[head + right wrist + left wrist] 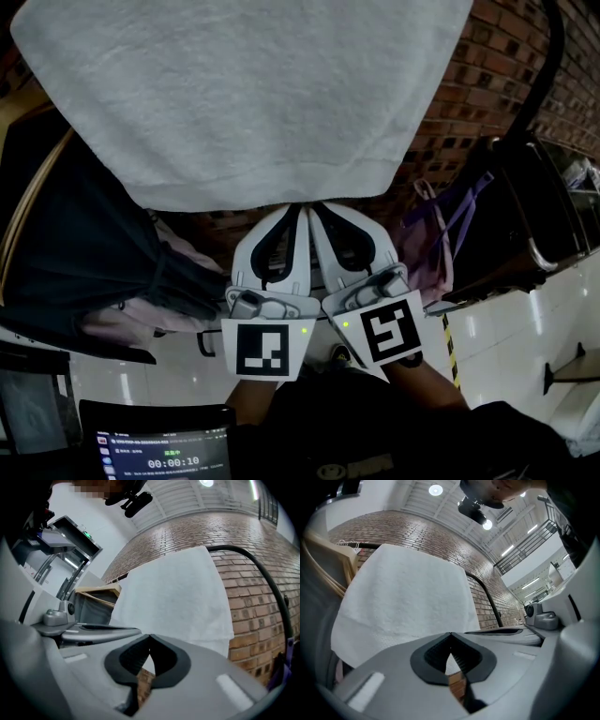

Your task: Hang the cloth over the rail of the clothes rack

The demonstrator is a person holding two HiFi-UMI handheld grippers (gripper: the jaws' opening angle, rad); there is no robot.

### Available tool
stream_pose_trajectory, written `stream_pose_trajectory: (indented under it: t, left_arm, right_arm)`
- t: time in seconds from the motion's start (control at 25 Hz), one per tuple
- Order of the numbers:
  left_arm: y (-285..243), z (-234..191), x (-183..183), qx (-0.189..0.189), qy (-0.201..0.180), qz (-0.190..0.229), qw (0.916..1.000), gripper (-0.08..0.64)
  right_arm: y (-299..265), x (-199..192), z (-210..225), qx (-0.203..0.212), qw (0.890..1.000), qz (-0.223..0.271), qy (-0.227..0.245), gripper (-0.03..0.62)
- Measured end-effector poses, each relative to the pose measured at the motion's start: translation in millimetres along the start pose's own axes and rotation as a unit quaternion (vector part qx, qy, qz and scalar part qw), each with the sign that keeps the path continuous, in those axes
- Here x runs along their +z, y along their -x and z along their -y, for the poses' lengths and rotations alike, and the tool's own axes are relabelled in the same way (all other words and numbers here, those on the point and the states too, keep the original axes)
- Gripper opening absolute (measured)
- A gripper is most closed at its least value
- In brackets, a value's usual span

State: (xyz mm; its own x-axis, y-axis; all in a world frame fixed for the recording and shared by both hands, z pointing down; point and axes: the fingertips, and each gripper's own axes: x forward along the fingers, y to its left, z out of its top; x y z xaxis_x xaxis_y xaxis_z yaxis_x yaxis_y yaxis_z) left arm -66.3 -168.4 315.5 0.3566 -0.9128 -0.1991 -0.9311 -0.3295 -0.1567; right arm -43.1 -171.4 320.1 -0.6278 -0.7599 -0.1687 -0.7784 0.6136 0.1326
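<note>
A brick wall (487,84) stands behind. From the head, the white cloth (244,94) hangs over the rack (551,56). The left gripper (450,634) is closed on nothing. The right gripper (150,636) is too. Hanging looks done; next, just back away.

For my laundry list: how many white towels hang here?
1. The white towel hangs at the top of the head view; the dark garments at left may hide more.

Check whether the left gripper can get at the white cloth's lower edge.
Probably yes: the left gripper sits just under the white cloth, with nothing between them, but its jaws are shut.
</note>
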Motion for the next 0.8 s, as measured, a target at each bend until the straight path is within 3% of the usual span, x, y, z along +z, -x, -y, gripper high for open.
stream_pose_trajectory:
  t: [0.8]
  left_arm:
    - [-4.5, -3.2, -6.0, 0.01, 0.007, -0.008, 0.9999, 0.007]
  right_arm:
    - [-4.6, -4.9, 1.9, 0.006, 1.0, -0.002, -0.008, 0.004]
